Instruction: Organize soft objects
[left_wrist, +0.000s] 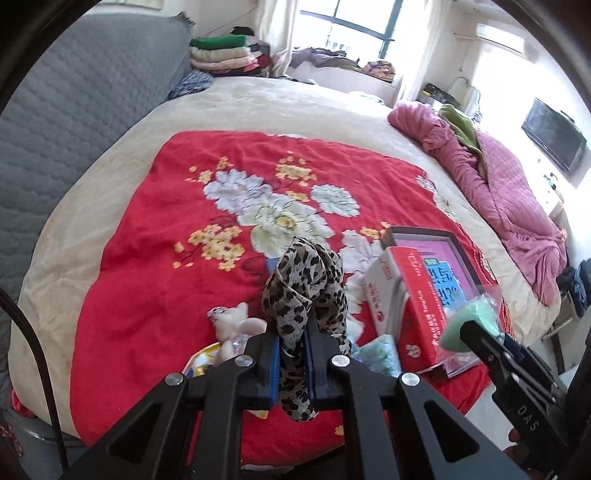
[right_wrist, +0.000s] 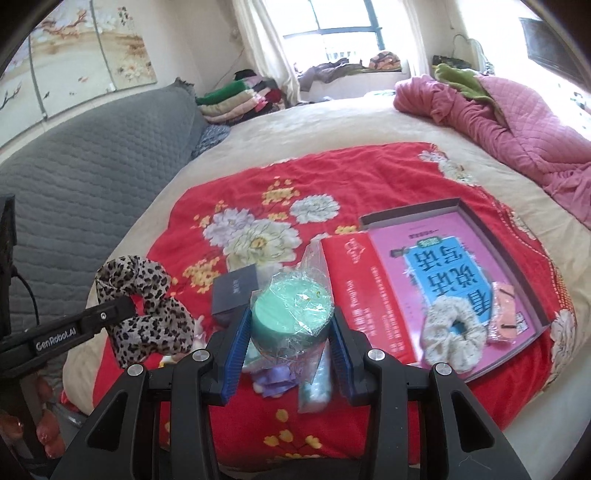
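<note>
- Left gripper (left_wrist: 291, 332) jaws clamped on leopard scrunchie (left_wrist: 306, 291), lifted above red floral blanket (left_wrist: 147, 277).
- Right gripper (right_wrist: 290, 332) jaws squeezing mint-green sponge in clear wrap (right_wrist: 290, 308), also held up over blanket.
- Below right gripper: small dark box (right_wrist: 234, 293), packets on blanket.
- Right of it: open shallow box (right_wrist: 476, 225) with pink book, fuzzy white scrunchie (right_wrist: 452, 339) and pink item (right_wrist: 504, 314) inside.
- Pink quilt (right_wrist: 517, 122) at far bed edge.

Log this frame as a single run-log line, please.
left gripper: shut on leopard scrunchie | right gripper: shut on green sponge | box: holds white scrunchie
</note>
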